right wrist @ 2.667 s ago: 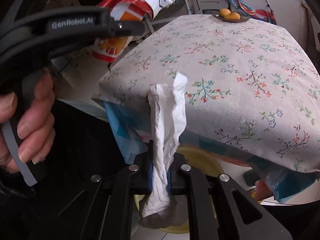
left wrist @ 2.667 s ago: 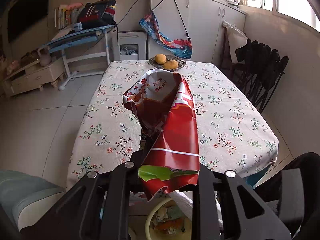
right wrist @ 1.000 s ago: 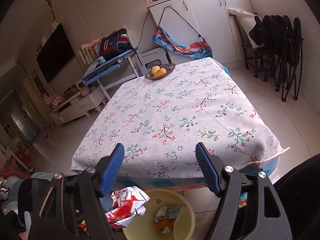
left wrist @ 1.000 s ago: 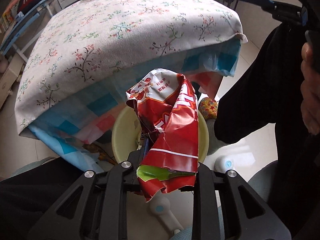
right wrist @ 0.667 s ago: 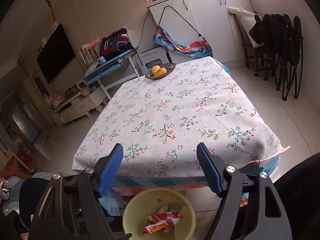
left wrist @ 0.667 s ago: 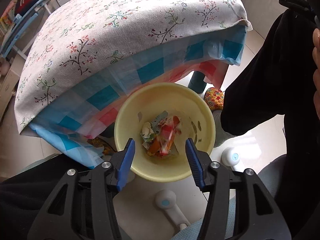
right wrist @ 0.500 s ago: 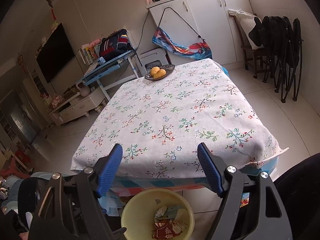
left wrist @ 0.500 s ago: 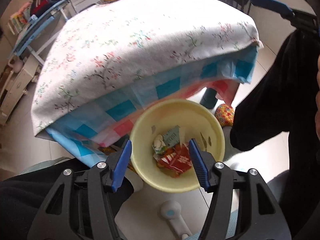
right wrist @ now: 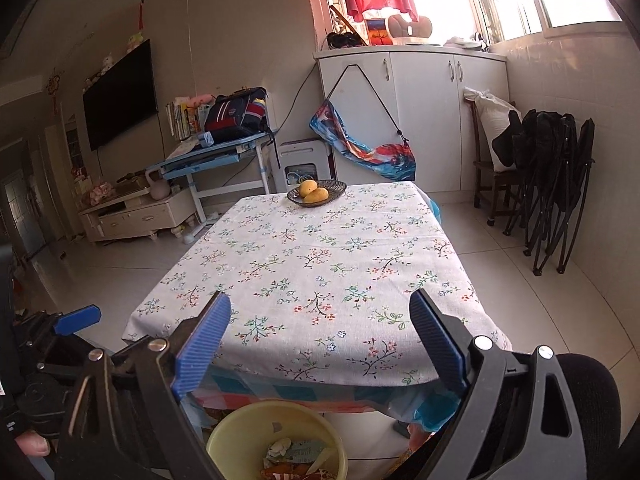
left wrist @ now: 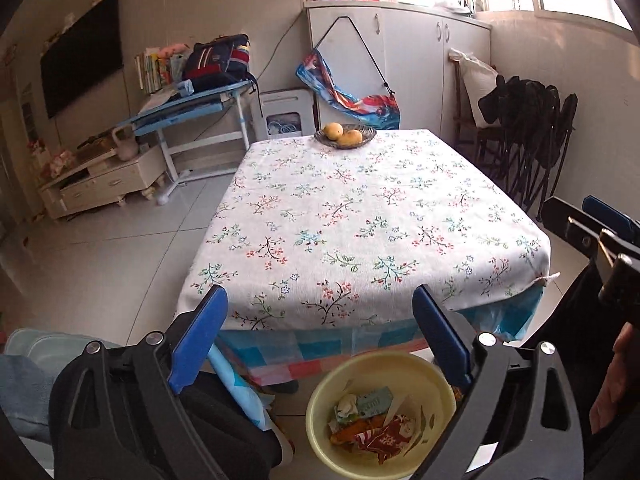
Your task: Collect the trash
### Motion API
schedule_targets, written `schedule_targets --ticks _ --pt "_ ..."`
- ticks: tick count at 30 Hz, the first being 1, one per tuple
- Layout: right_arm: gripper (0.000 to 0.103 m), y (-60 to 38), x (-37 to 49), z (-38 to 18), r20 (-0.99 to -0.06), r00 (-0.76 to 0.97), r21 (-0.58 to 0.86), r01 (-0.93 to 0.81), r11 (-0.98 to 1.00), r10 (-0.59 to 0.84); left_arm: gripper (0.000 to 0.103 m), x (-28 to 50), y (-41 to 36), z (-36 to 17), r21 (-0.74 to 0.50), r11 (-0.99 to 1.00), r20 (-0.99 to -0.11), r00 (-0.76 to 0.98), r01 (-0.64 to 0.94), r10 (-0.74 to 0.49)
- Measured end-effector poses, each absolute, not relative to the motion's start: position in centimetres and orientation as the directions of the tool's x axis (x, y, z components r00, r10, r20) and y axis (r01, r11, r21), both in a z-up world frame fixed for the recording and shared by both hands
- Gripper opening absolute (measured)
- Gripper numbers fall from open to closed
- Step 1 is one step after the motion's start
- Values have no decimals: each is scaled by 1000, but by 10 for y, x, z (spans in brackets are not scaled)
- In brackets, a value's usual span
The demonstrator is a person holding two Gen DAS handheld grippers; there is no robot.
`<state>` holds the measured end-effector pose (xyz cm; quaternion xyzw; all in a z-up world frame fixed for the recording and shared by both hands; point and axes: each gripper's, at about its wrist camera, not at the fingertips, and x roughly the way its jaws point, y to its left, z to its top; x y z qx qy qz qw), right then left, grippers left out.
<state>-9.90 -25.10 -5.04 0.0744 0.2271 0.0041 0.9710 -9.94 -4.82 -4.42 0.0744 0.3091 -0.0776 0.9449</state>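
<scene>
floral tablecloth (left wrist: 360,216), yellow bin (left wrist: 320,400), blue fingers (left wrist: 198,344)

The left claw (left wrist: 320,332) points forward and somewhat downward; its jaws have just been opening and now stand wide apart with nothing between them. The right claw (right wrist: 320,336) is aimed the same way, its jaws likewise spread after opening further, nothing between them. A hand (left wrist: 612,384) grips the right claw's handle at the picture's edge.

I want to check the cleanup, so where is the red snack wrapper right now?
In the left wrist view the red snack wrapper lies inside the yellow bin on the floor, beside other scraps, just below the table's near edge.
</scene>
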Motion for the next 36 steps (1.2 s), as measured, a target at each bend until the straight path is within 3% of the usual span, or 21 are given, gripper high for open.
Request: schedule_targets --ticks 16,36 --pt "92 -247 -121 -32 -351 936 87 51 995 -17 95 -128 -40 -2 113 984 -479 875 140 -69" --pt "93 -243 -113 -40 -375 927 87 63 994 -25 96 -126 -27 -8 84 991 -476 878 105 -52"
